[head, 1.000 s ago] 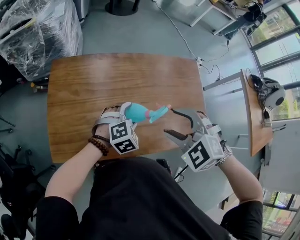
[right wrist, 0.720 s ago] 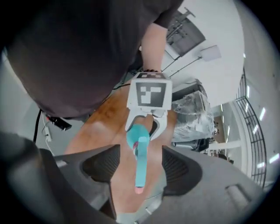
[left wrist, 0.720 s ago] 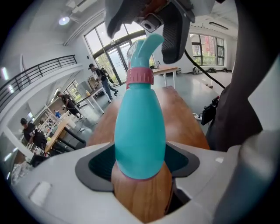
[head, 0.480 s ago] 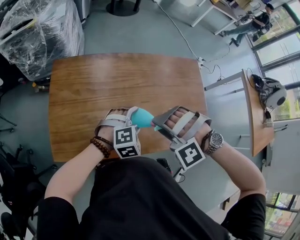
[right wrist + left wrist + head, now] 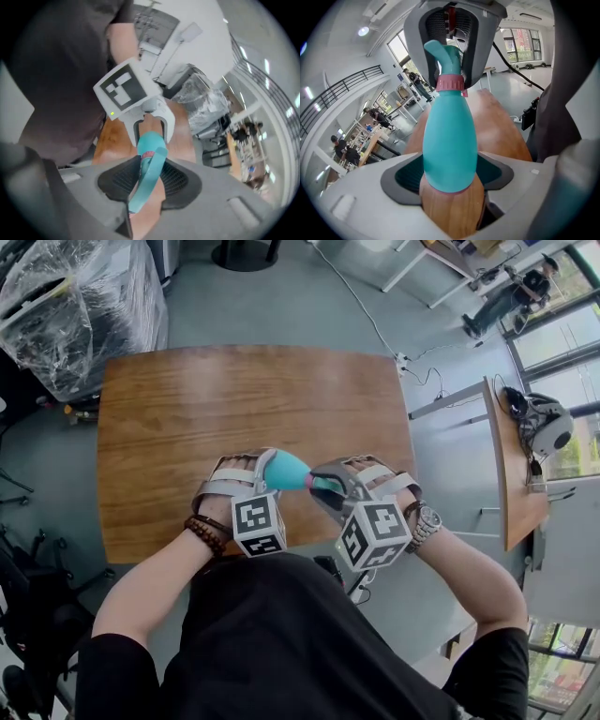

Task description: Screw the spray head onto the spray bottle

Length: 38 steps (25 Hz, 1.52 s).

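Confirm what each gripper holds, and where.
Left gripper: spray bottle, by its lower body. Right gripper: jaws, just closed further, grip the spray head.

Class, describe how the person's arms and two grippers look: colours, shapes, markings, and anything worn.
The left gripper and right gripper are pale grey plastic with dark ribbed pads. Each carries a white cube printed with black square markers. The person wears a black short-sleeved top, a dark bead bracelet on the left wrist and a metal watch on the right.
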Tool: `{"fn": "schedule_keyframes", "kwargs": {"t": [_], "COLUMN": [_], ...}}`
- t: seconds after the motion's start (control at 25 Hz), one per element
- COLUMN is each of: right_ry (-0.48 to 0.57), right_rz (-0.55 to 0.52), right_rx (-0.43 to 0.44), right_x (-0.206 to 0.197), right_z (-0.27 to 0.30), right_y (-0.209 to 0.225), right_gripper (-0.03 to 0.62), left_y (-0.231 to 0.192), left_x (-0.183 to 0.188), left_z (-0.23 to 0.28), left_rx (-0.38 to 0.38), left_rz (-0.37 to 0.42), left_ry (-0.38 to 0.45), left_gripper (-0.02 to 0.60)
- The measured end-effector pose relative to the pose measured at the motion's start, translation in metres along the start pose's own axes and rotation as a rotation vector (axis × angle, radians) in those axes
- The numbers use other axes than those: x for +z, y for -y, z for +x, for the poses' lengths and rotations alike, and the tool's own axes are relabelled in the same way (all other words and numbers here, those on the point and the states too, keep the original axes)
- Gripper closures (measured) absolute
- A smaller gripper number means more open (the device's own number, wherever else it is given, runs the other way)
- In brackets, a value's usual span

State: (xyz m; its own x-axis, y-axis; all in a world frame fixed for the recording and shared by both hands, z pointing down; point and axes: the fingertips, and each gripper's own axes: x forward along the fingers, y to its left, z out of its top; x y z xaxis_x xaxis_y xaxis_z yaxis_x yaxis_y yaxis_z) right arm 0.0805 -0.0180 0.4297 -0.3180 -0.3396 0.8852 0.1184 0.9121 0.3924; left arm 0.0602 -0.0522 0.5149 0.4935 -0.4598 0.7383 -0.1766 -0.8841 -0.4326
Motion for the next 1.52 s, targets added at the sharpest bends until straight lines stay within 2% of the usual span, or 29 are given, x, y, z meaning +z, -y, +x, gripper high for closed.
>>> {"fn": "schedule_keyframes", "kwargs": {"t": [0.28,0.44,0.52,0.6,0.8,0.96,1.12,1.2,1.28,1.36,1.44,1.52], "right_ry": [0.082,0.153,0.168,0.171,0.217,0.296,0.329,0.34,0.345,0.325,0.236,0.094], "right_rz": [0.99,1.511,1.651,1.684,1.635,1.522,1.423,1.313,1.107,0.812,0.434,0.037], "right_rx": [0.177,0.337,0.378,0.375,0.336,0.266,0.193,0.154,0.096,0.023,-0.064,-0.135], "right_x": [-0.017,-0.027,-0.03,-0.033,-0.031,-0.032,-0.035,-0.033,-0.027,-0.019,-0.014,-0.017], "right_z": [0.011,0.018,0.019,0.02,0.017,0.004,-0.013,-0.022,-0.033,-0.045,-0.055,-0.056], "right_y": [0.016,0.014,0.011,0.009,0.019,0.035,0.049,0.053,0.057,0.059,0.054,0.04], "right_gripper": [0.476,0.476,0.476,0.476,0.472,0.404,0.398,0.398,0.398,0.398,0.398,0.398], "left_y": [-0.008,-0.011,-0.013,-0.012,-0.012,-0.009,-0.005,-0.002,0.002,0.007,0.011,0.014], "left_x": [-0.006,-0.011,-0.012,-0.011,-0.01,-0.011,-0.02,-0.023,-0.024,-0.024,-0.025,-0.027], "left_z": [0.006,0.008,0.009,0.01,0.012,0.014,0.018,0.02,0.021,0.022,0.022,0.021], "left_rx": [0.07,0.117,0.144,0.151,0.113,0.073,0.032,0.002,-0.046,-0.104,-0.154,-0.193], "left_rz": [0.038,0.107,0.15,0.164,0.092,0.048,-0.007,-0.034,-0.062,-0.08,-0.074,-0.061], "left_ry": [-0.06,-0.095,-0.11,-0.112,-0.086,-0.077,-0.079,-0.072,-0.056,-0.036,-0.022,-0.013], "left_gripper": [0.209,0.209,0.209,0.209,0.209,0.209,0.209,0.209,0.209,0.209,0.209,0.209]}}
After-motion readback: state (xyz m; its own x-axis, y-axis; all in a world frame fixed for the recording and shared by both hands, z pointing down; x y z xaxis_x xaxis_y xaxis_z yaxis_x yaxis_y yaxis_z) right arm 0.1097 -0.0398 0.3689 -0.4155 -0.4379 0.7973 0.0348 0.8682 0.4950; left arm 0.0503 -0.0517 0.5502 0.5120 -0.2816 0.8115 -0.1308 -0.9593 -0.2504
